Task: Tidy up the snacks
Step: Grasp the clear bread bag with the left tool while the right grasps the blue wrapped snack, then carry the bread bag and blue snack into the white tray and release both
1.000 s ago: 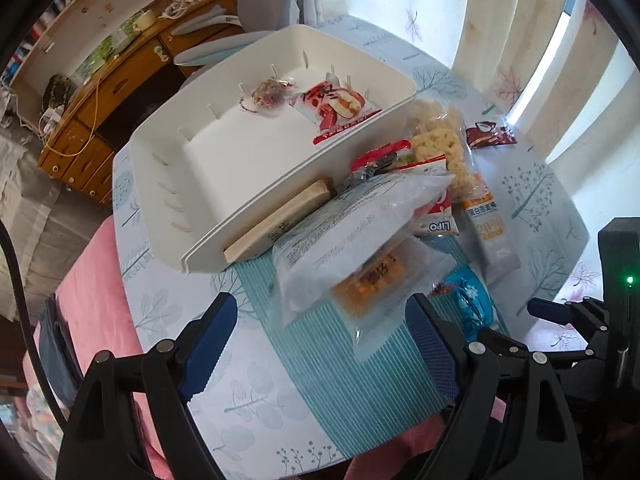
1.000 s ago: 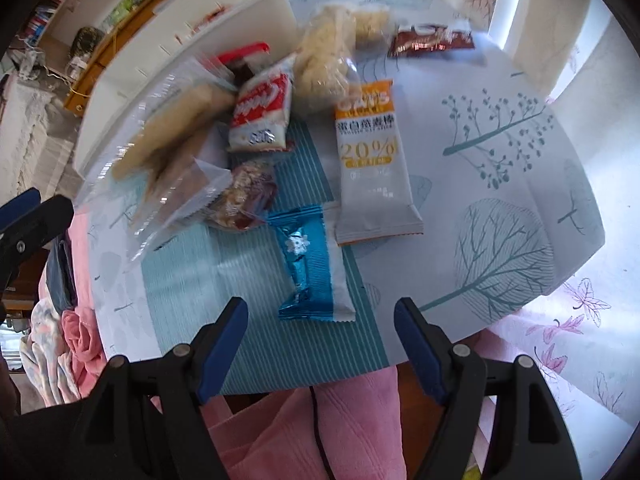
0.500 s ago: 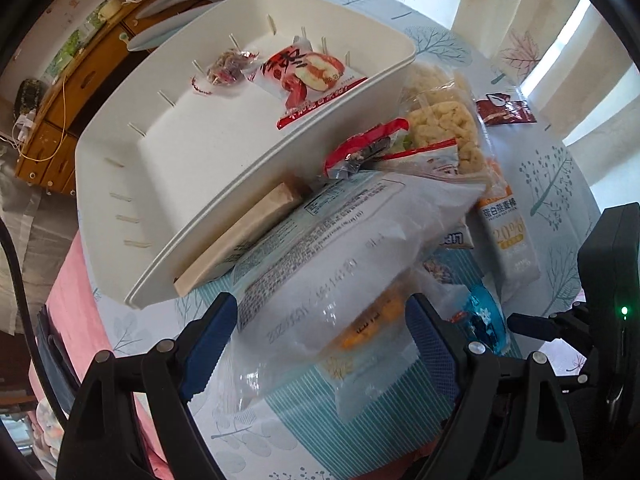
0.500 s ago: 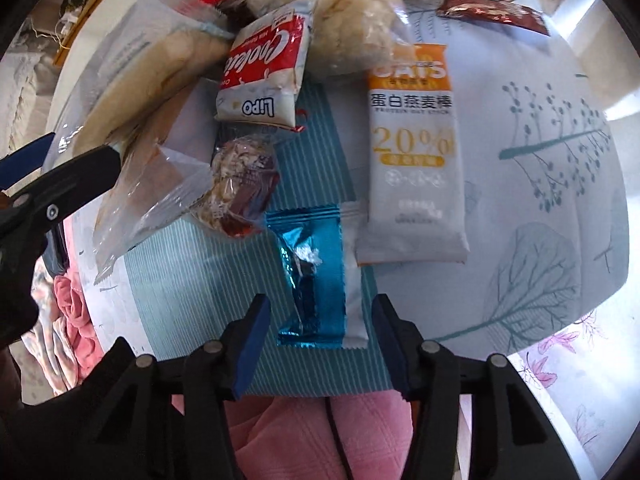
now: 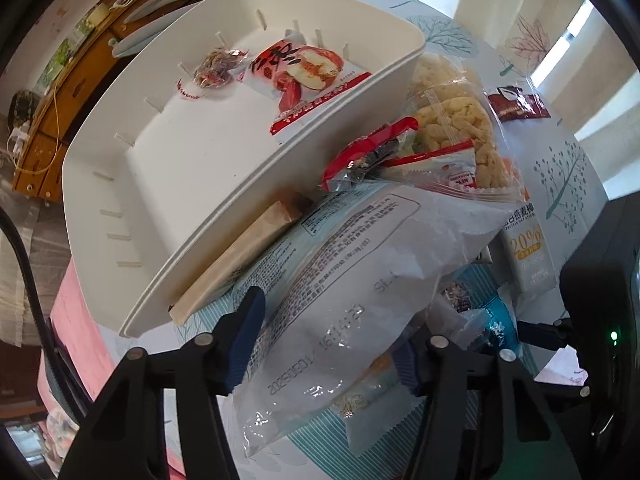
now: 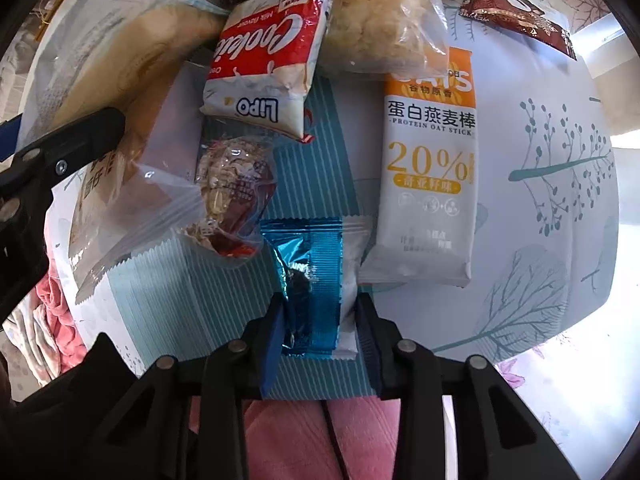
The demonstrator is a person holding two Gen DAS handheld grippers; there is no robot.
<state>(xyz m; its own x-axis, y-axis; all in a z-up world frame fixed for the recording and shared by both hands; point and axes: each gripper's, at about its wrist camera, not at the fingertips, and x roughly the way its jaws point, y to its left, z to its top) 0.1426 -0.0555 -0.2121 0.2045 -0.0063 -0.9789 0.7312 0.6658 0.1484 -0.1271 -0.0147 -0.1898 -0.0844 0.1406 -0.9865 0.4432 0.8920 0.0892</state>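
My left gripper is closed around a large clear-and-white snack bag with an orange packet beneath it, beside the white tray. The tray holds a red apple-picture packet and a small nut candy. My right gripper is shut on the near end of a blue foil packet lying on the striped teal mat. The left gripper's finger shows at the left of the right wrist view.
A white oat stick, a red LiPO cookie bag, a puffed-snack bag, a brown sachet and a clear nut packet lie on the tree-print tablecloth. A tan bar leans on the tray wall. The table edge is close.
Both grippers moved forward and closed: the left around the large clear bag, the right onto the blue foil packet.
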